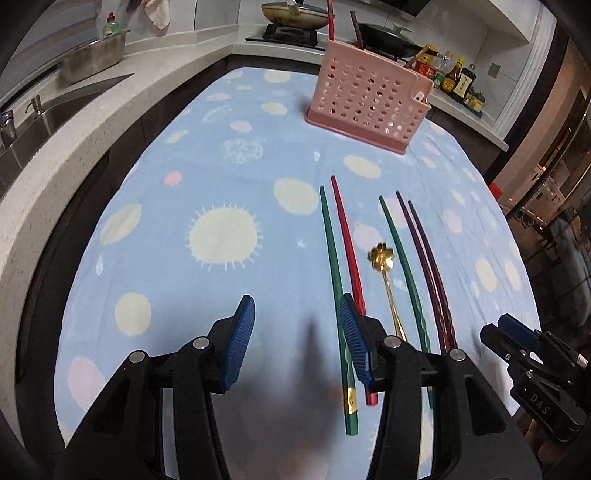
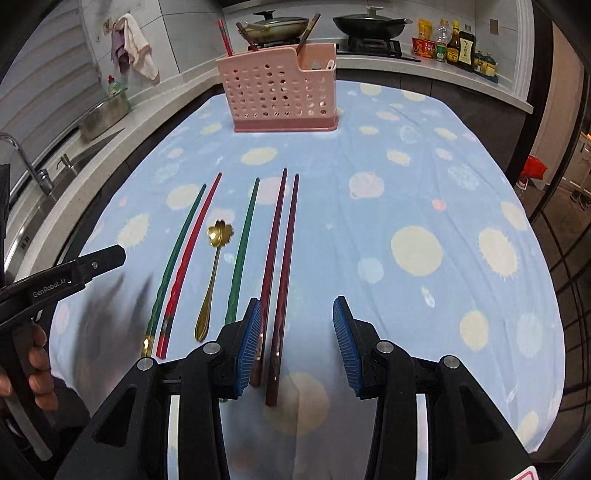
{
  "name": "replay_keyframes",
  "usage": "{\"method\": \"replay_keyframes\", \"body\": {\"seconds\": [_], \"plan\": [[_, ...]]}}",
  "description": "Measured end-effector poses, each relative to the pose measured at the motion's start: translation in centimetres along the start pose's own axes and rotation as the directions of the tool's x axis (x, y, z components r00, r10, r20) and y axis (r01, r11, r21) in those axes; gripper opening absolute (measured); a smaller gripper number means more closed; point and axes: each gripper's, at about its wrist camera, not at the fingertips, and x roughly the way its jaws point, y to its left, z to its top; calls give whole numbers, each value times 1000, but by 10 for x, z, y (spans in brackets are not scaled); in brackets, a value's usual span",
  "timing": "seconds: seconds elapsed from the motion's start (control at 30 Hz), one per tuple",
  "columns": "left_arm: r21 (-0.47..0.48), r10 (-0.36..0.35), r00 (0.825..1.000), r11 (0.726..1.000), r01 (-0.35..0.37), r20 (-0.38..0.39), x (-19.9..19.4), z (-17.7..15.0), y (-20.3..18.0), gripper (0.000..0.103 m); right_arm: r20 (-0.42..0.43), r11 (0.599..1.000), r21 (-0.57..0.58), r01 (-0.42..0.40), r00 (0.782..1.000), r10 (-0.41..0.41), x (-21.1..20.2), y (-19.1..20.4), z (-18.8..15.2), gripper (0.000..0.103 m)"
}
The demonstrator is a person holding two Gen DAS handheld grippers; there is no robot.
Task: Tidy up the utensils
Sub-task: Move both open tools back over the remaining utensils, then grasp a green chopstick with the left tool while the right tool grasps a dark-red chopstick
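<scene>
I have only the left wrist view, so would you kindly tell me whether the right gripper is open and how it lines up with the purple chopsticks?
Observer: The right gripper is open and holds nothing. The near end of the rightmost purple chopstick shows between its fingers, and the other purple chopstick runs behind its left pad.
Operator: Thank you. How many utensils already stand in the pink holder?
Observer: Three stick out of the pink holder. A red chopstick and a brown chopstick are in the tall section, and a brown stick leans in the low right section.
</scene>
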Motion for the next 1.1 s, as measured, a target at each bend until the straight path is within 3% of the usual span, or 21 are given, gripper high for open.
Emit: {"method": "replay_keyframes", "body": {"seconds": [0.23, 0.43, 1.1], "plan": [[25, -3, 999, 1000, 4, -37, -1, -27, -8, 45, -48, 1000, -5, -4, 999, 4, 8, 0, -17, 39], [37, -15, 998, 999, 17, -60, 0, -37, -14, 45, -76, 1000, -14, -12, 997, 11, 12, 2, -21, 29], [77, -25, 994, 997, 33, -105, 12, -48, -22, 45, -108, 1000, -2, -11, 994, 11, 22, 1, -26, 15]]}}
